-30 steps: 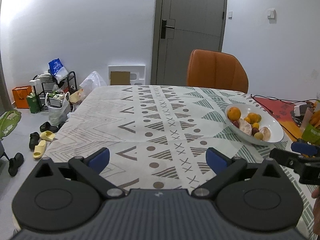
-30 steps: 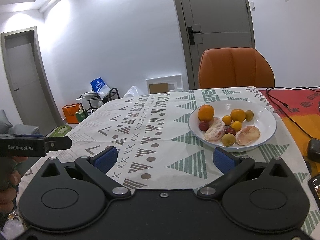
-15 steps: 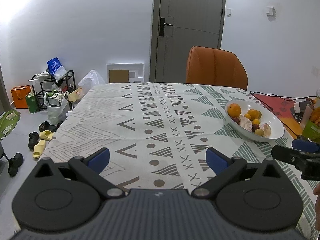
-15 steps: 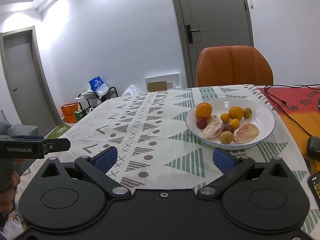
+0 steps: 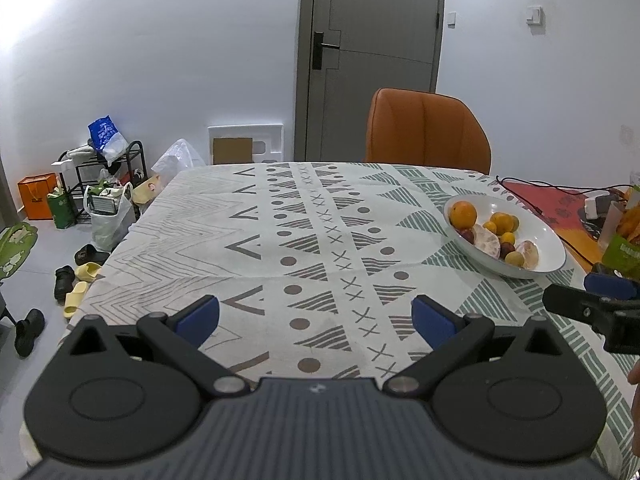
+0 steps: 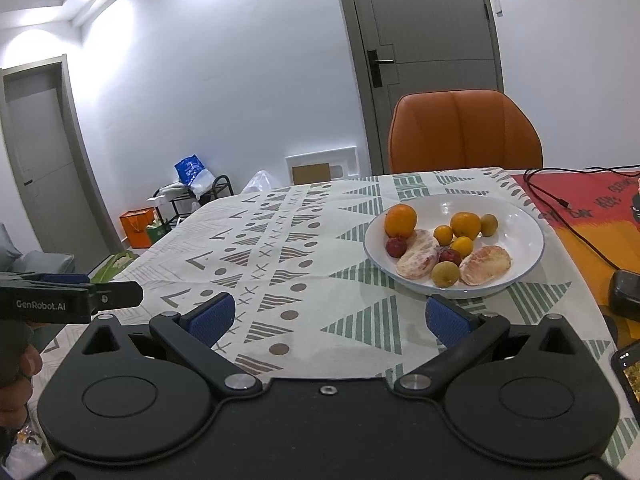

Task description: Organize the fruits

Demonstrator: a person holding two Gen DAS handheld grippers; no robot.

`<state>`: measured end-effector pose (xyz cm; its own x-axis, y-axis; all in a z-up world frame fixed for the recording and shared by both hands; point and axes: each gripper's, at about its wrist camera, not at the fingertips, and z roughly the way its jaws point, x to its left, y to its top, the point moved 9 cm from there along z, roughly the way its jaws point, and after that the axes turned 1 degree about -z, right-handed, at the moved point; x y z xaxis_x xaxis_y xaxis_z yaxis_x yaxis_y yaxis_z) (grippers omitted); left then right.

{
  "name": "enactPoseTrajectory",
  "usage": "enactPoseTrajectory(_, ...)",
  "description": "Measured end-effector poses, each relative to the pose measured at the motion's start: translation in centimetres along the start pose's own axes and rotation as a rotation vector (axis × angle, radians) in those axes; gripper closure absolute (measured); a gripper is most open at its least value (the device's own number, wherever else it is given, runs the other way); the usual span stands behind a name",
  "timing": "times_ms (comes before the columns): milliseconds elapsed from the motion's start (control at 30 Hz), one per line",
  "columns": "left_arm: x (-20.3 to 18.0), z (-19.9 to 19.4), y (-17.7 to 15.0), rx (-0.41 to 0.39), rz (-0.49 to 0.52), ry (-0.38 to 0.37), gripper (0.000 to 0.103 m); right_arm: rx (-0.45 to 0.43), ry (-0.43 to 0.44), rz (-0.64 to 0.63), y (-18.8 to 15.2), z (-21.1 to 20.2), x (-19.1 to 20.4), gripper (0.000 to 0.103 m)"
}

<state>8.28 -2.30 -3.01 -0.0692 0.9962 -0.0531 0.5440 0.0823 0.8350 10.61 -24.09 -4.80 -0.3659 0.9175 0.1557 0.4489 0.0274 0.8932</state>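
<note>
A white bowl [image 6: 520, 216] of fruit stands on the patterned tablecloth [image 6: 304, 256], ahead and to the right in the right wrist view. It holds a large orange [image 6: 401, 221], several small yellow and orange fruits, two dark red ones and two peeled citrus pieces [image 6: 485, 265]. My right gripper [image 6: 331, 319] is open just short of the bowl's near rim, nothing between its blue pads. The left wrist view has the same bowl [image 5: 548, 240] at far right. My left gripper [image 5: 316, 316] is open over bare cloth, well left of the bowl.
An orange chair [image 5: 427, 131] stands at the table's far side before a grey door. Cables [image 6: 560, 204] cross a red mat right of the bowl, with a phone [image 6: 627, 372] and a dark device near the right edge. Bags, shoes and a rack clutter the floor at left.
Both views have tilted slightly upward and drawn back a little; the bowl sits lower in both views. Both grippers stay open and empty.
</note>
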Motion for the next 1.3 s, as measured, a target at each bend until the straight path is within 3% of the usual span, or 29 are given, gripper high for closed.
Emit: enactPoseTrajectory(1300,-0.53,0.13,-0.25,0.002,0.001,-0.017,0.002,0.006,0.006,-0.002,-0.09,-0.01,0.22,0.000)
